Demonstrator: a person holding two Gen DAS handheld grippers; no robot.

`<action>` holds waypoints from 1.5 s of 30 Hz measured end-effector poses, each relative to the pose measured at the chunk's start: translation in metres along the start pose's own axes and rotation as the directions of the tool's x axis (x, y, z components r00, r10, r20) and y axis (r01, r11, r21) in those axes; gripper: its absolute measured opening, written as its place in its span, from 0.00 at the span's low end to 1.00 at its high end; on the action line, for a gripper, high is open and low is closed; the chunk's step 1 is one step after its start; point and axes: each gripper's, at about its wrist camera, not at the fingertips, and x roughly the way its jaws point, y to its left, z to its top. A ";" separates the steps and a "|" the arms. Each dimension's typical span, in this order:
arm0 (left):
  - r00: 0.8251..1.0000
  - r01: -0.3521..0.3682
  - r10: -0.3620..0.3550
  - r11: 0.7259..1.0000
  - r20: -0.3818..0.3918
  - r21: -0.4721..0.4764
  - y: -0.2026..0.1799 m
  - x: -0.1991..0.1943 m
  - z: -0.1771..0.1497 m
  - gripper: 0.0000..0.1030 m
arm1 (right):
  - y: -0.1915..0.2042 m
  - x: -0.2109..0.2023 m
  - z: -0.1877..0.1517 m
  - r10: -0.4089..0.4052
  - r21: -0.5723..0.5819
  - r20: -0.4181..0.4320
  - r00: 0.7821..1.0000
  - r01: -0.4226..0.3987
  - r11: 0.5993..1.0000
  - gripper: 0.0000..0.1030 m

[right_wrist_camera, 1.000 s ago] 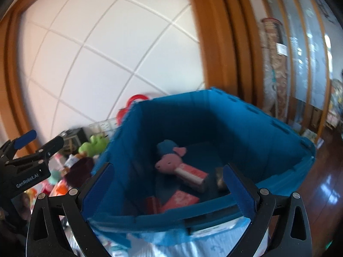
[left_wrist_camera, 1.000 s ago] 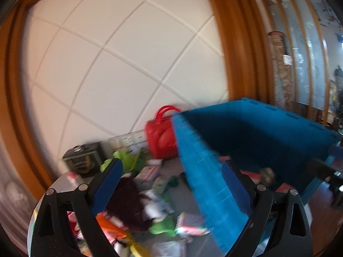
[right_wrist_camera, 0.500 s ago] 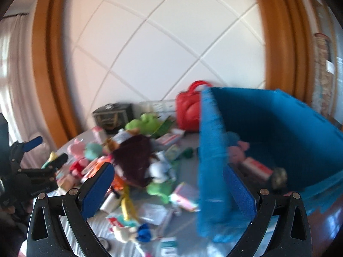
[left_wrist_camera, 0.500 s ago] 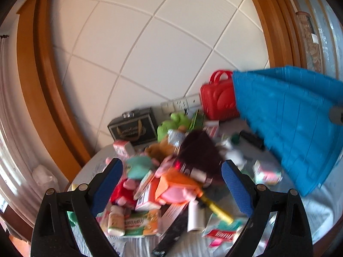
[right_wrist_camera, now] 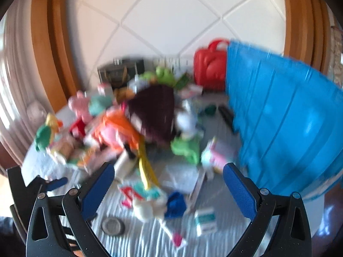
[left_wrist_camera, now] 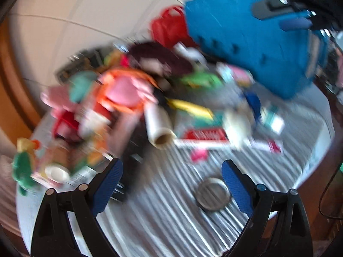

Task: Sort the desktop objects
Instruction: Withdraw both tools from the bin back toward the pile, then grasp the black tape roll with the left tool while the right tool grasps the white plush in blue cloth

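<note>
A blurred heap of toys, boxes and packets (left_wrist_camera: 133, 94) lies on a round table with a striped cloth (left_wrist_camera: 171, 214). It also shows in the right wrist view (right_wrist_camera: 145, 124). A blue bin (left_wrist_camera: 246, 42) stands at the right, and it also shows in the right wrist view (right_wrist_camera: 285, 124). A round metal tin (left_wrist_camera: 213, 193) lies close to the right finger of my left gripper (left_wrist_camera: 171, 182), which is open and empty above the cloth. My right gripper (right_wrist_camera: 168, 184) is open and empty above the near part of the heap.
A red case (right_wrist_camera: 210, 68) and a dark box (right_wrist_camera: 120, 70) stand by the tiled wall behind the heap. The other gripper shows at the top right in the left wrist view (left_wrist_camera: 285, 6) and at the lower left in the right wrist view (right_wrist_camera: 42, 186).
Both grippers have swung left from the blue bin toward the heap and tilted down to the table. Both stay open and empty.
</note>
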 end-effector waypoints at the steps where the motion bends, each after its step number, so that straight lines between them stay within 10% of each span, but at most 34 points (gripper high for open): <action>1: 1.000 0.023 -0.022 1.000 -0.008 0.009 -0.006 0.007 -0.007 0.92 | 0.001 0.006 -0.007 0.000 -0.002 -0.023 1.000 0.000 1.000 0.99; 11: 0.992 0.114 -0.111 0.992 -0.056 0.062 -0.038 0.034 -0.039 0.91 | -0.013 0.054 -0.055 0.018 0.036 -0.176 0.984 -0.012 0.999 0.99; 17: 0.976 0.208 -0.204 0.977 -0.078 0.051 -0.042 0.048 -0.038 0.60 | -0.015 0.077 -0.069 0.062 0.140 -0.234 0.970 -0.029 0.990 0.99; 26: 0.971 0.234 -0.227 0.968 -0.074 0.092 -0.040 0.049 -0.040 0.55 | -0.014 0.121 -0.072 0.111 0.349 -0.301 0.947 0.001 0.937 0.99; 41: 0.966 0.236 -0.237 0.972 -0.108 -0.023 -0.020 0.060 -0.030 0.54 | 0.007 0.112 -0.071 0.024 0.074 -0.309 0.951 -0.001 0.997 0.40; 45: 0.966 0.226 -0.232 0.972 -0.113 -0.068 -0.020 0.062 -0.027 0.54 | 0.002 0.105 -0.089 0.047 0.050 -0.368 0.928 -0.031 0.998 0.40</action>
